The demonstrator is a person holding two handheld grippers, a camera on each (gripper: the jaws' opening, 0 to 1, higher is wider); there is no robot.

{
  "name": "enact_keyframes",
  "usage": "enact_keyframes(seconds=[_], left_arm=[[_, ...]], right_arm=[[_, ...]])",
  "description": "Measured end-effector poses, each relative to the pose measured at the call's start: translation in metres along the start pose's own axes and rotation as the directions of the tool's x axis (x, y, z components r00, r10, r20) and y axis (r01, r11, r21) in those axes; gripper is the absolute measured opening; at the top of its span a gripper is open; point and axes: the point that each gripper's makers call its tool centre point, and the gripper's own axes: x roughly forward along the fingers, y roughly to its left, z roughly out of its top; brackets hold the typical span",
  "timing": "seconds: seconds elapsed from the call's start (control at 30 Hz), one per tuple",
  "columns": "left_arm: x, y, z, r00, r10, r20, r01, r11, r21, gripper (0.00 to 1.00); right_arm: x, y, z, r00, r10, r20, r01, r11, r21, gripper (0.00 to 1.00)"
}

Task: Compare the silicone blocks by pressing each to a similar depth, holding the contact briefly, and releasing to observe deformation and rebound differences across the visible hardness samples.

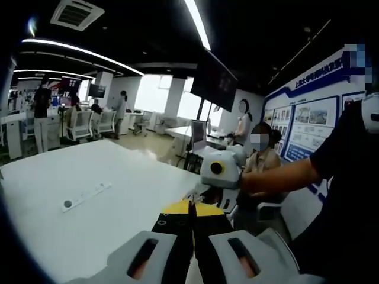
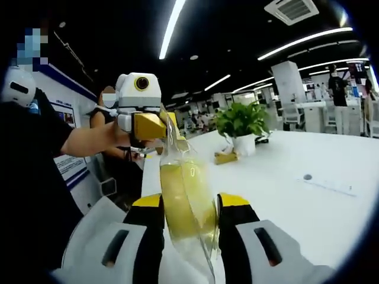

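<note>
A translucent yellowish silicone block (image 2: 182,177) stands upright between the yellow-tipped jaws of my right gripper (image 2: 189,202), which is shut on its lower part. In the right gripper view, my left gripper (image 2: 159,125) comes in from the upper left in a person's hand, its yellow jaws pinched on the block's top end. In the left gripper view, my left gripper (image 1: 192,205) has its black, yellow-tipped jaws pressed together above the white table (image 1: 118,171). The right gripper (image 1: 204,192) sits just beyond them. The block itself is barely visible in that view.
A thin white strip with a dark dot (image 1: 86,197) (image 2: 327,184) lies on the table. A potted plant (image 2: 240,123) and a small yellow item (image 2: 225,157) stand at the far end. A seated person (image 1: 261,155) and a monitor (image 1: 198,134) are past the table's edge.
</note>
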Motion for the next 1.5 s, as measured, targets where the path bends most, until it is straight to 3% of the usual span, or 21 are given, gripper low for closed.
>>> enact_keyframes(seconds=[0.27, 0.47, 0.77, 0.93, 1.0, 1.1, 1.37, 1.5], left_arm=[[-0.004, 0.003, -0.006, 1.000, 0.004, -0.003, -0.004, 1.000, -0.016, 0.00], [-0.012, 0.004, -0.004, 1.000, 0.004, 0.016, -0.004, 1.000, -0.016, 0.00], [-0.011, 0.002, -0.006, 1.000, -0.024, 0.008, 0.024, 1.000, -0.014, 0.00], [-0.010, 0.001, -0.009, 0.999, -0.034, -0.001, 0.034, 0.999, -0.002, 0.00], [-0.010, 0.001, -0.010, 0.999, -0.035, -0.004, 0.035, 0.999, 0.004, 0.00], [-0.008, 0.003, -0.015, 0.999, -0.027, -0.035, 0.028, 0.999, 0.028, 0.00], [-0.007, 0.004, -0.017, 0.998, -0.024, -0.050, 0.027, 0.998, 0.058, 0.00], [-0.007, 0.004, -0.017, 0.999, -0.017, -0.050, 0.020, 0.998, 0.052, 0.00]], right_arm=[[0.006, 0.003, -0.004, 0.998, -0.009, -0.054, 0.006, 0.999, -0.052, 0.20], [0.010, 0.010, -0.003, 0.996, -0.006, -0.086, 0.007, 1.000, 0.013, 0.14], [0.008, 0.014, -0.006, 0.993, 0.005, -0.117, -0.004, 1.000, 0.007, 0.06], [0.007, 0.014, -0.008, 0.991, 0.011, -0.137, -0.013, 1.000, -0.014, 0.04], [0.007, 0.009, -0.009, 0.990, -0.014, -0.143, 0.004, 0.998, -0.068, 0.04], [0.006, 0.006, -0.013, 0.987, -0.011, -0.163, -0.003, 0.997, -0.083, 0.03], [0.006, 0.007, -0.017, 0.984, 0.005, -0.177, -0.016, 0.998, -0.060, 0.04], [0.005, 0.001, -0.016, 0.985, -0.023, -0.173, 0.008, 0.996, -0.089, 0.05]])
